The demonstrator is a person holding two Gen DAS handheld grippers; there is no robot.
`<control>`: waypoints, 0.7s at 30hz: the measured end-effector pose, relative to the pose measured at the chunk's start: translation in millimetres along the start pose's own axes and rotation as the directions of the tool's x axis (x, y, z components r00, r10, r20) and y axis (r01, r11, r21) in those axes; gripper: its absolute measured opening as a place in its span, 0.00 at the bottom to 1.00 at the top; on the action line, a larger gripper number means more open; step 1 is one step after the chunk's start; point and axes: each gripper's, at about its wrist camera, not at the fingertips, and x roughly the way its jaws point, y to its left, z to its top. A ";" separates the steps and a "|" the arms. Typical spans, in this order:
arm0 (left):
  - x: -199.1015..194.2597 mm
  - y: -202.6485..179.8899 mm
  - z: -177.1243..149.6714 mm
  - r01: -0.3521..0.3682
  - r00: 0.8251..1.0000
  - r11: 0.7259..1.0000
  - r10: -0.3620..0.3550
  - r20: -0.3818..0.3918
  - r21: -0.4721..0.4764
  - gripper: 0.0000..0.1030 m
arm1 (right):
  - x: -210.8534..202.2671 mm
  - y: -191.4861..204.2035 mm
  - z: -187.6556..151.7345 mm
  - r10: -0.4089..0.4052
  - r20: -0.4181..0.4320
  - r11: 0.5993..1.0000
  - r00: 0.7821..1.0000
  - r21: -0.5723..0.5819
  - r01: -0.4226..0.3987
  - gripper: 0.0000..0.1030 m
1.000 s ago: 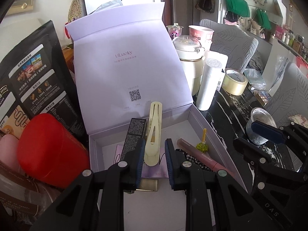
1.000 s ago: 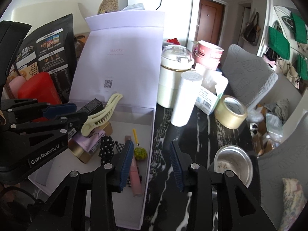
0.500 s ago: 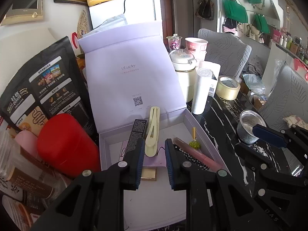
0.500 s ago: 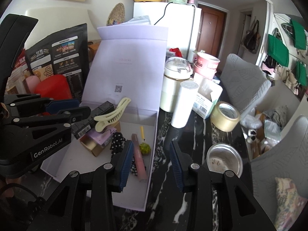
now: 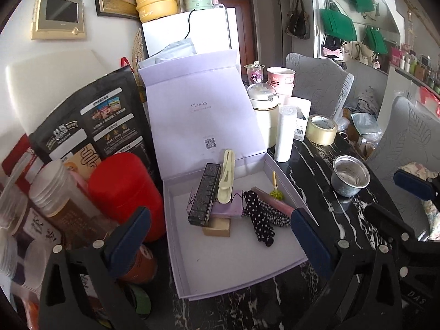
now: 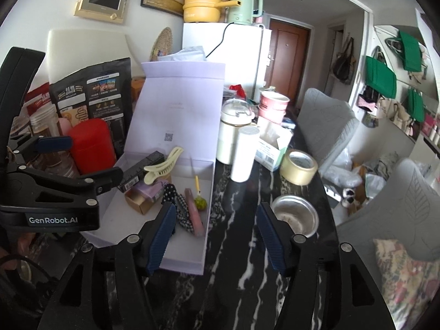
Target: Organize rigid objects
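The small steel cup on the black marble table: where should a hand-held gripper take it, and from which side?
Take the small steel cup across its rim and wall from above, with one pad inside the open mouth and one outside. It stands upright and alone on the black marble table, so nothing blocks a downward approach. The right hand-held gripper, jaws opening and empty, looks nearest.

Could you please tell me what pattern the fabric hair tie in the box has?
Black with white polka dots, clearest in the left wrist view.

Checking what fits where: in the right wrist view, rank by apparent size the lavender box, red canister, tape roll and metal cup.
1. lavender box
2. red canister
3. tape roll and metal cup look alike; the cup sits nearer, so unranked.
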 end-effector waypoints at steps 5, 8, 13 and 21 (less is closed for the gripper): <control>-23.7 -0.6 -15.3 0.005 1.000 1.000 -0.005 0.002 -0.010 1.00 | -19.9 -0.9 -9.4 -0.001 0.015 1.000 1.000 0.016 0.001 0.63; -39.2 1.4 -23.2 -0.006 1.000 1.000 0.007 0.013 -0.023 1.00 | -31.9 0.8 -14.8 0.003 0.028 1.000 1.000 0.018 -0.003 0.66; -58.1 7.6 -34.9 -0.029 0.999 0.998 0.030 0.015 -0.050 1.00 | -50.2 8.2 -23.2 0.020 0.053 1.000 0.998 0.014 -0.020 0.71; -70.4 15.8 -58.5 -0.062 0.998 0.996 0.062 -0.002 -0.069 1.00 | -63.5 23.3 -41.7 -0.008 0.045 0.999 0.999 0.046 0.006 0.73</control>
